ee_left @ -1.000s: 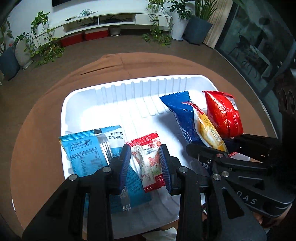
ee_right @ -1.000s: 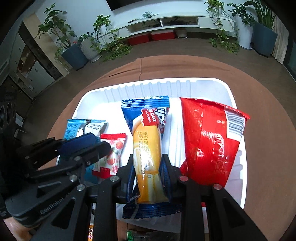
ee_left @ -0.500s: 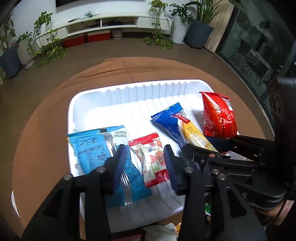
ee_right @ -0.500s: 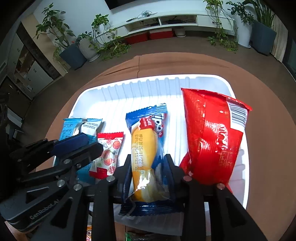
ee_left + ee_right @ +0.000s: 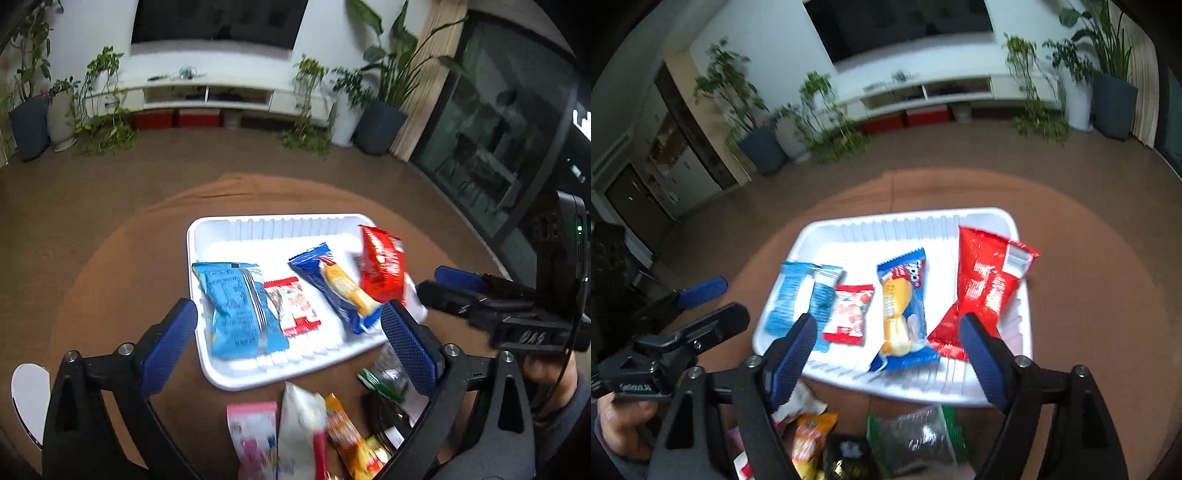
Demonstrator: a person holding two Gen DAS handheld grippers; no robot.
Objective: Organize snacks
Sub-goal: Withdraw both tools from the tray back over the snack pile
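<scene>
**Four packets laid out in the tray, both grippers empty above the loose pile**

Here, the left gripper (image 5: 288, 339) is held with its jaws spread wide and nothing between them. Ahead of those jaws, a white tray (image 5: 236, 376) is seen on the brown tablecloth (image 5: 122, 266). Within it, from left to right, a light blue packet (image 5: 236, 306), a small red-and-white packet (image 5: 293, 308), a blue packet with a yellow cake (image 5: 338, 291) and a red bag (image 5: 382, 266) are laid side by side, apart or barely touching. Below the jaws, nearest the camera, a blurred pile of unsorted snacks (image 5: 303, 439) is seen.

The right gripper (image 5: 886, 343) is likewise held wide open and empty, with the same row framed between and beyond its fingers; the red bag lies just ahead of the right-hand finger. A dark packet with a green edge (image 5: 916, 443) lies beneath the jaws, outside the tray.

The packets are judged to be light, soft and crinkly, with slippery film and crushable contents. A hold across the narrow middle, or on a flat sealed end, is advised, with gentle pressure only. The task is judged partly done, as the pile is not yet sorted.
</scene>
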